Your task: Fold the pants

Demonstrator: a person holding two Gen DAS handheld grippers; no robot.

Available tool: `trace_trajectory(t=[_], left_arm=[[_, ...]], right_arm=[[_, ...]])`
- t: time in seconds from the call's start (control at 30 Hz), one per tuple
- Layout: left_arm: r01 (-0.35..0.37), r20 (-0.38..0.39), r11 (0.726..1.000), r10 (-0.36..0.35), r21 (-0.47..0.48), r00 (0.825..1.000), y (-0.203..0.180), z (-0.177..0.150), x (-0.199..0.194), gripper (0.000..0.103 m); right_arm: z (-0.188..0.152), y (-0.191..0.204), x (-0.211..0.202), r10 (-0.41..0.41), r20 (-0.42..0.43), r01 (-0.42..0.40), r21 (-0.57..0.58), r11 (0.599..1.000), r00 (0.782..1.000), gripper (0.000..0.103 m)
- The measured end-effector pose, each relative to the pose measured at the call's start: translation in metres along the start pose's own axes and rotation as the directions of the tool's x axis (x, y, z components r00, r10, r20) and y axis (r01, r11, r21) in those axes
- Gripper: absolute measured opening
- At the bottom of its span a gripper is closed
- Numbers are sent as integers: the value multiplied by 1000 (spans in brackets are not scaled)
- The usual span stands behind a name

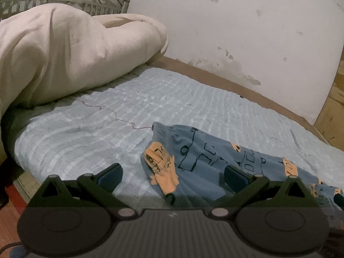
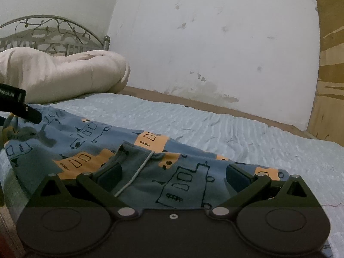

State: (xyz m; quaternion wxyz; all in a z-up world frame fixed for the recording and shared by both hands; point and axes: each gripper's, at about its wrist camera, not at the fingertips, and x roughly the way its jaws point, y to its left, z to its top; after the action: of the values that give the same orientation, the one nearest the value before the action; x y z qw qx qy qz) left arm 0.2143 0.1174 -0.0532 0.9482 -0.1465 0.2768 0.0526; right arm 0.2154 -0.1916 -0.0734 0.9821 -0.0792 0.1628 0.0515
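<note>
Blue pants [image 1: 206,157] with orange patches and black line drawings lie crumpled on the light blue bedspread [image 1: 90,129]. In the left wrist view my left gripper [image 1: 173,175] is open, just above the near end of the pants, holding nothing. In the right wrist view the pants [image 2: 120,150] spread across the bed under my right gripper [image 2: 173,176], which is open and empty above the cloth. The left gripper's finger [image 2: 30,112] shows at the left edge of that view, over the far end of the pants.
A bunched cream duvet [image 1: 64,56] lies at the head of the bed by a metal headboard [image 2: 53,32]. A stained white wall [image 1: 247,32] runs along the far side. A wooden panel [image 2: 329,86] stands at the right. The bed's near edge and floor [image 1: 13,206] are at the lower left.
</note>
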Motion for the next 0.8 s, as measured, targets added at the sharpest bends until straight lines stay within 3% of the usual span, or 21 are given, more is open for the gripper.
trace_trajectory(t=[0.4, 0.57, 0.8], left_arm=[[-17, -20, 1000, 17, 22, 1000, -6, 5, 4, 102], [-70, -72, 997, 69, -13, 995, -3, 16, 25, 102], [20, -84, 998, -25, -61, 996, 12, 14, 28, 102]], right_arm=[[-3, 4, -4, -21, 21, 22, -19, 1000, 1000, 102], [-3, 4, -4, -22, 21, 22, -18, 1000, 1000, 102], [-2, 4, -4, -20, 20, 21, -14, 1000, 1000, 102]])
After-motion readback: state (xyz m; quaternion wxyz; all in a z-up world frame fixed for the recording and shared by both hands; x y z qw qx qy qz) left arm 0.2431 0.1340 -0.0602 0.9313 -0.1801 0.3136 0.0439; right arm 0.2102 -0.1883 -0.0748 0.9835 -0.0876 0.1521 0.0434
